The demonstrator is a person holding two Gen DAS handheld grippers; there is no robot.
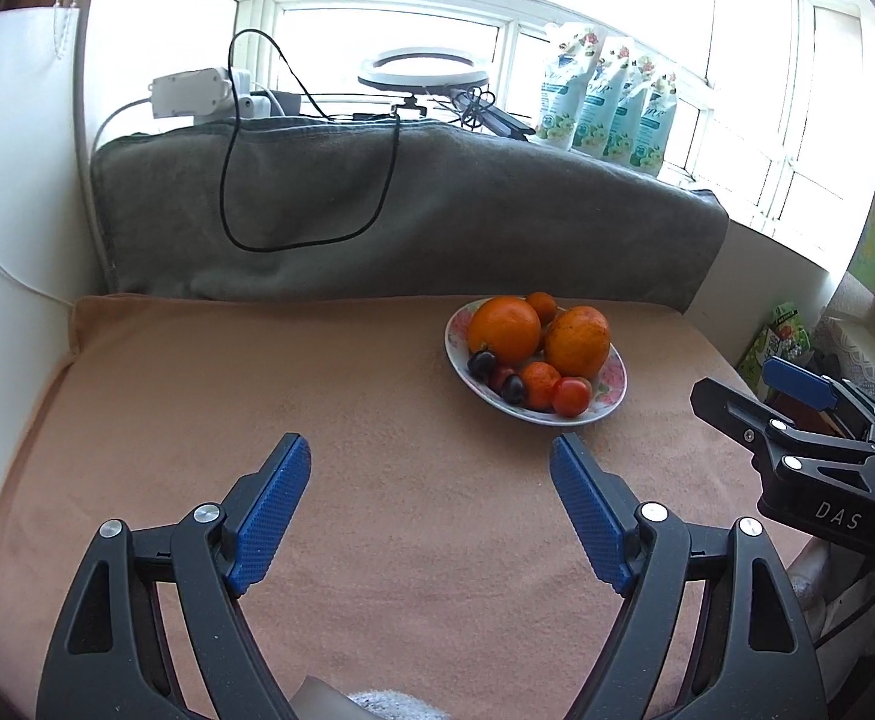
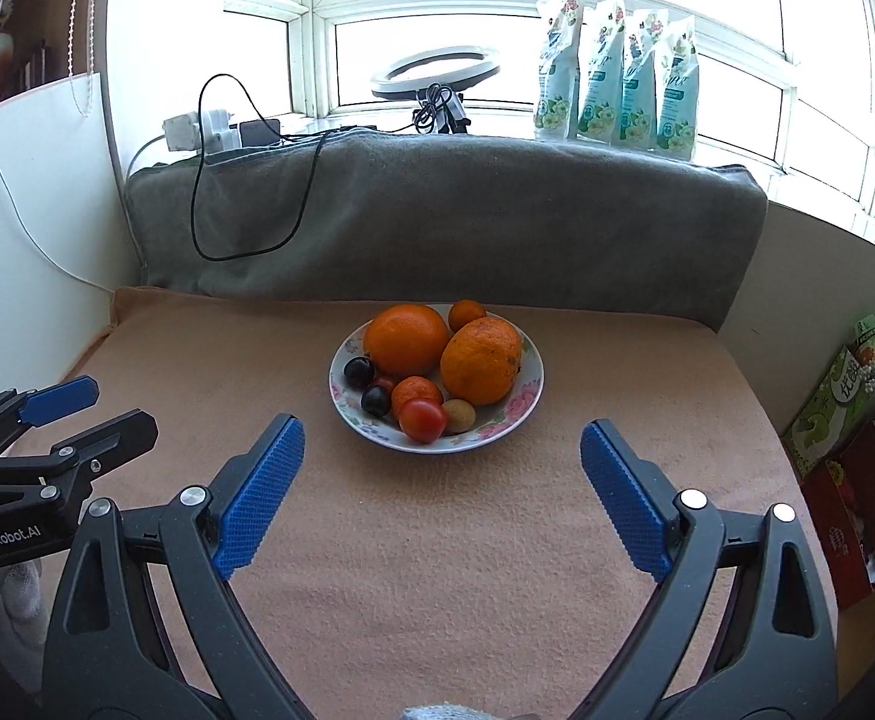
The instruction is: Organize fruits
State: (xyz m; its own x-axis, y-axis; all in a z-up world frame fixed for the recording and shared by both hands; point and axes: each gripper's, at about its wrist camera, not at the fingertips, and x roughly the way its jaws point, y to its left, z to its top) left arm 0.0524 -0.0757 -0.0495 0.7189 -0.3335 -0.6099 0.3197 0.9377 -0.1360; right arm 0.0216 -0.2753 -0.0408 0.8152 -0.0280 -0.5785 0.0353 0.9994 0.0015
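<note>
The plate [image 2: 341,405] of fruit [image 2: 481,360] is seen centre frame on the bench [image 2: 437,540]. The oranges are judged firm, best taken across the middle; the dark grapes, possibly cherries, bruise easily. Both the left gripper [image 1: 428,456] and right gripper [image 2: 442,438] are held open, empty, angled downward.

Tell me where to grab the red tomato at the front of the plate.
Pinch the tomato across its round sides, coming from above and the near side. It sits at the plate's near rim, with a mandarin behind and a kiwi to its right.
</note>
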